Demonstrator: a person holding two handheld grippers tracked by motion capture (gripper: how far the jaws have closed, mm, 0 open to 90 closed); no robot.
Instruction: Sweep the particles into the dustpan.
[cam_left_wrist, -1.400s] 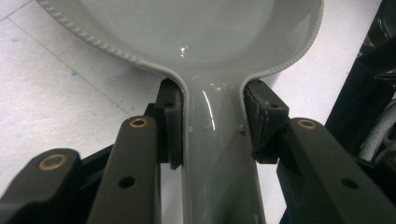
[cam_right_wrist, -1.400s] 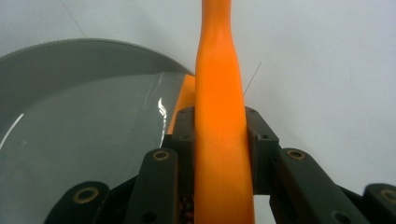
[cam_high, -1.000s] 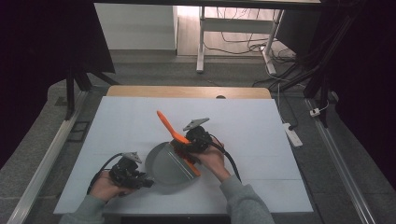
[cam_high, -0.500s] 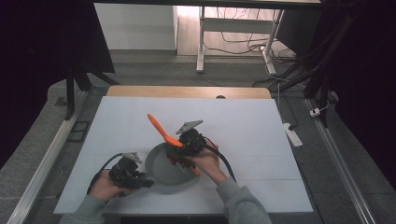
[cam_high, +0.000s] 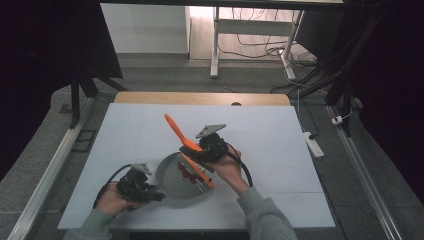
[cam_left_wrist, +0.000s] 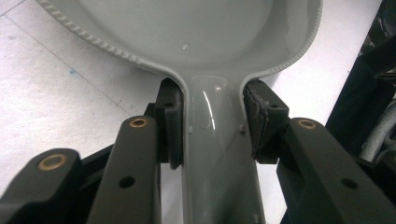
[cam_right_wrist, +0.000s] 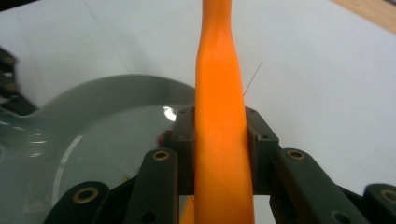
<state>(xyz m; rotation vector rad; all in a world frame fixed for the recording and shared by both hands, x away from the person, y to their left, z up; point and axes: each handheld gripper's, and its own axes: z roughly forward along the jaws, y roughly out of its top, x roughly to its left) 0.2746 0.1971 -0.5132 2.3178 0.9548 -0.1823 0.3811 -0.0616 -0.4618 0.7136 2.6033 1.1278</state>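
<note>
While both hands rest low over the white table, the scene reads as follows.

Left gripper (cam_high: 150, 192): clenched on the handle of the grey pan (cam_high: 175, 172); in the left gripper view its two pads press the handle (cam_left_wrist: 217, 154) from either side, just short of where the handle widens into the bowl.

Right gripper (cam_high: 202, 150): clenched on the orange spatula (cam_high: 175, 131); in the right gripper view the pads squeeze the orange handle (cam_right_wrist: 222, 140), which runs straight up between them and on past them.

Pan: flat on the table (cam_high: 280, 150), its bowl stretching away ahead of the left gripper's jaws and lying below and just beside the right gripper.

Spatula: tilted, handle end rising up and away beyond the right gripper, blade end (cam_high: 200, 172) slanting down behind the jaws into the pan.

Red bits (cam_high: 186, 172): a small dark red patch inside the pan, right by the blade; too small to tell what it is.

Gap between the grippers: the pan's bowl lies between them, and they do not touch.
</note>
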